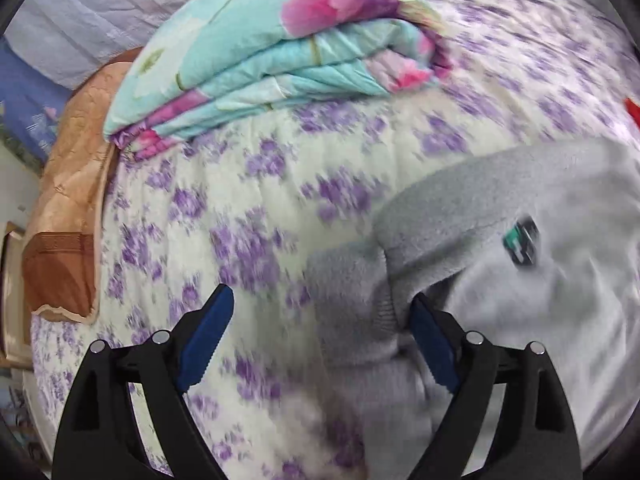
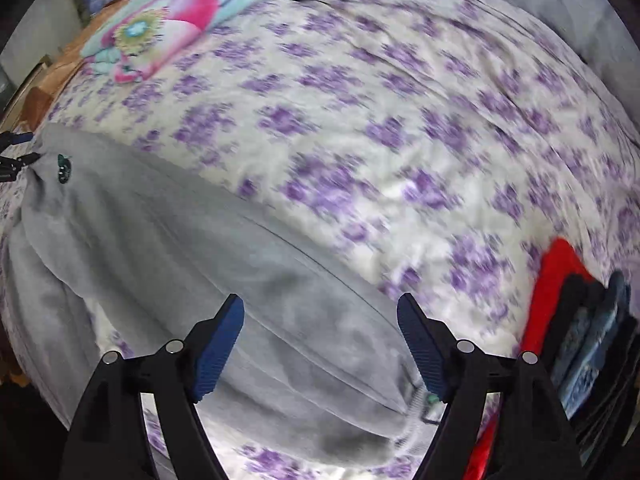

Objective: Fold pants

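Grey fleece pants [image 2: 208, 248] lie stretched across a bed with a purple-flowered cover [image 2: 360, 120]. In the left wrist view the pants' waistband end [image 1: 460, 240], with a small green-and-black label [image 1: 522, 242], lies between and to the right of the fingers. My left gripper [image 1: 320, 312] is open, its right finger against the ribbed band. My right gripper [image 2: 320, 316] is open over the pants' leg. The left gripper shows in the right wrist view at the far left edge [image 2: 16, 156], by the waistband.
A folded turquoise-and-pink floral quilt [image 1: 260, 60] lies at the bed's far side. A brown padded cover [image 1: 64, 200] hangs at the left edge. A stack of folded clothes, red [image 2: 556, 288] and dark blue [image 2: 592, 352], sits at the right.
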Available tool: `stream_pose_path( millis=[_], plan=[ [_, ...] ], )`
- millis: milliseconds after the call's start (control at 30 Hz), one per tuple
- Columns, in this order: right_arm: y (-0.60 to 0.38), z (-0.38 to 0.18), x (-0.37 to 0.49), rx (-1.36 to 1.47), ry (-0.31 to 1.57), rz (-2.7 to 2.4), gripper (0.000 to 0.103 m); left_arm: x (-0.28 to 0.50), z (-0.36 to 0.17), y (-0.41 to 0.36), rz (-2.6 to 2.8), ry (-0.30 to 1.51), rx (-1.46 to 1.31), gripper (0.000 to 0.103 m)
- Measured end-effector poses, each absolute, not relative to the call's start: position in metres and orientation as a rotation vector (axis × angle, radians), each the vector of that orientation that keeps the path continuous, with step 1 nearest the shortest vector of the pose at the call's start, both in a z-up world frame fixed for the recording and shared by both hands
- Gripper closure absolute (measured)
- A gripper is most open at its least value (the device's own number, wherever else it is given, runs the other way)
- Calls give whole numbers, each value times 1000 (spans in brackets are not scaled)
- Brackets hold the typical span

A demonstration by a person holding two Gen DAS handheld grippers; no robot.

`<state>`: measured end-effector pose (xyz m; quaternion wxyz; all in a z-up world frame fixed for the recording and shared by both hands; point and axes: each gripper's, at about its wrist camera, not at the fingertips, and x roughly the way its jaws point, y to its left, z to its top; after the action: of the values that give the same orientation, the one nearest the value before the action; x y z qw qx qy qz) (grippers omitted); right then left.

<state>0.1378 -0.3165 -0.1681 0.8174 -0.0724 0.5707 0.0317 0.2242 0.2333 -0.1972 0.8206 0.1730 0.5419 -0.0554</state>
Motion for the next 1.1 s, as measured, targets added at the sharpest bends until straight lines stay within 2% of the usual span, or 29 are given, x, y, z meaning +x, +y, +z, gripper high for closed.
stream_pose_path(
  millis=[133,267,400,467,500,567,600,633,733,867,967,1000,1100],
  plan=[
    [-356,-187,115,-208,1234,-17,24,260,-228,225,31,1302,403,17],
    [-365,-205,103,-310,1246,2,23,236,-221,206,-63,1286,626,18],
    [-368,-219,132,-291,1231,67,24,221,-205,201,-88,1268,701,18],
    [-368,-239,150,-256,1290,87,25,217,-202,195,-88,1274,718,18],
    [-367,-251,155,-240,1347,93,32,212,-201,192,-94,1282,739,18],
    [-361,-249,156,-218,1374,142,61,199,-199,185,-126,1289,806,18],
    [-358,-243,155,-220,1394,164,84,192,-199,184,-144,1291,849,18],
    [-357,-238,154,-222,1417,181,90,189,-201,186,-154,1295,890,18],
    [-363,-206,161,-244,1399,197,92,185,-200,195,-130,1313,988,18],
    [-381,-166,193,-240,1266,80,92,192,-171,210,-80,1289,932,18],
    [-384,-199,217,-337,1273,-90,78,188,-159,219,-33,1276,828,18],
    [-384,-216,220,-399,1283,-168,60,185,-159,221,-20,1277,794,18],
    [-390,-216,198,-338,1218,-206,45,160,-160,229,-31,1301,664,18]
  ],
)
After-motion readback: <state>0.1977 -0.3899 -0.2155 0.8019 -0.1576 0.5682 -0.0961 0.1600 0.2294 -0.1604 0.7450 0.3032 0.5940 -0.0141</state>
